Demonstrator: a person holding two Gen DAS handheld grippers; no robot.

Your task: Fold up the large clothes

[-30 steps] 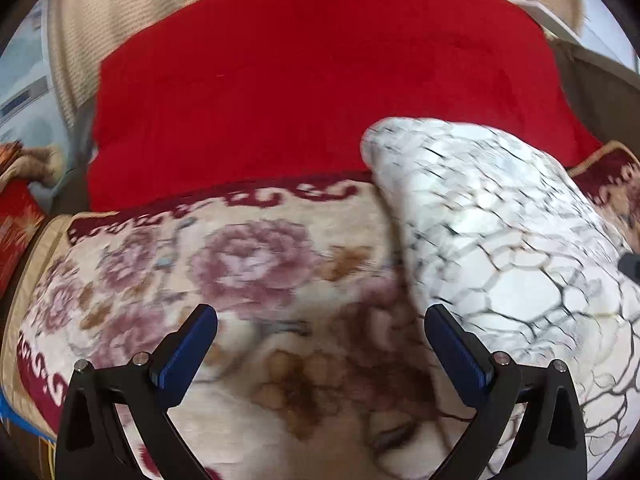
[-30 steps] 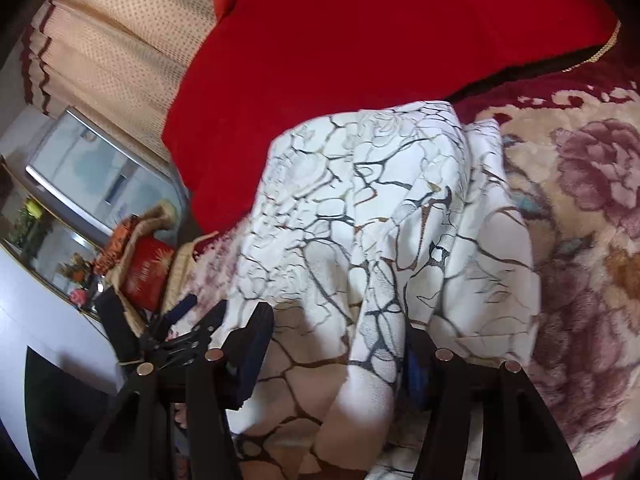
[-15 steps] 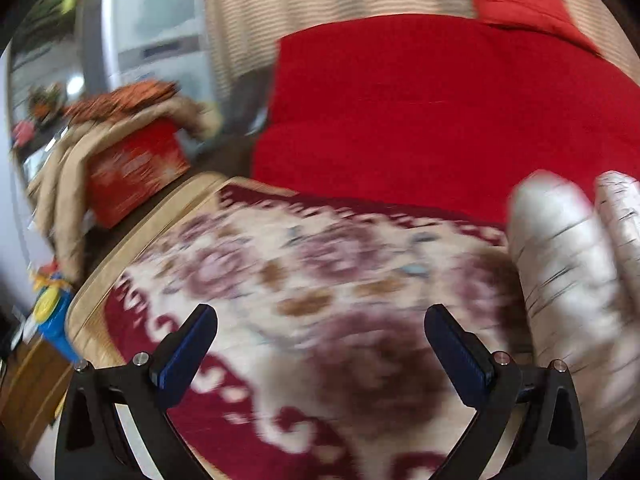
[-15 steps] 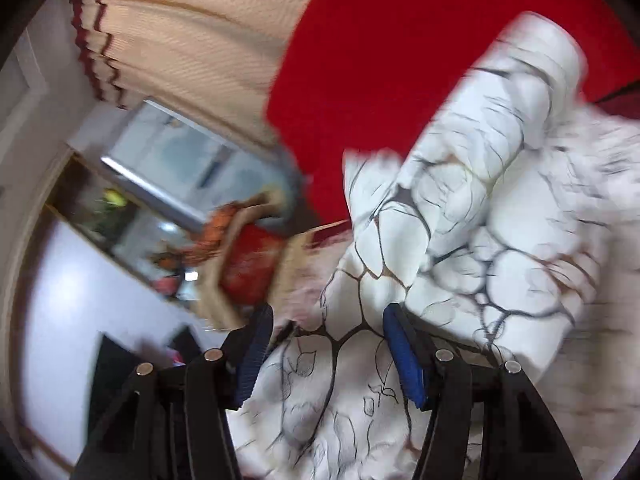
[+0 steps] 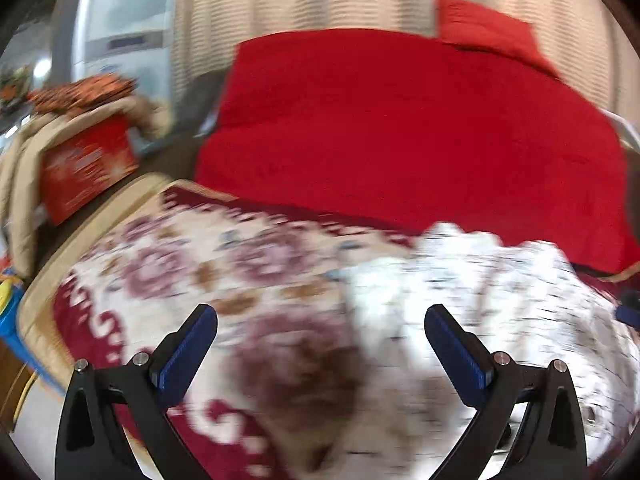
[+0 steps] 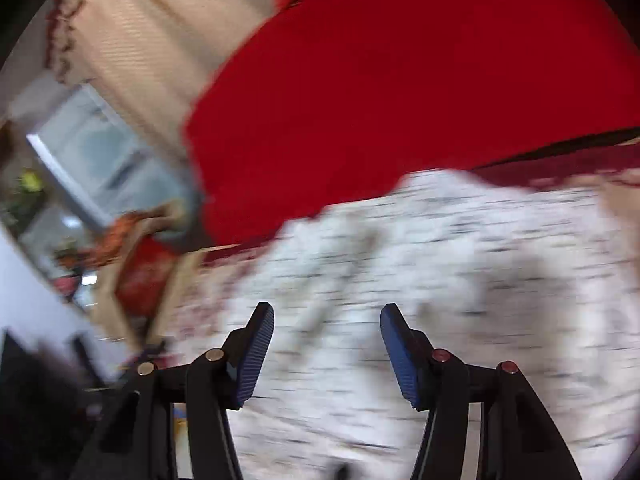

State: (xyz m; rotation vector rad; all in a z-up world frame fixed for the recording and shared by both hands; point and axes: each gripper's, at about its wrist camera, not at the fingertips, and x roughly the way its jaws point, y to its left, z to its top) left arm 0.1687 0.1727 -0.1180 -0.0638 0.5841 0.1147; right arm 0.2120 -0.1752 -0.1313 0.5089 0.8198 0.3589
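The white garment is lying in a blurred heap on the floral blanket, at the lower right of the left view and across the lower half of the right view. The left gripper is hanging spread wide with nothing in it. The right gripper is closing over the cloth (its pads are not pressing yet). To fold well, each should be pinching one clean edge, not bunched layers.

White garment with dark crackle lines, bunched and blurred, lying on the flowered blanket
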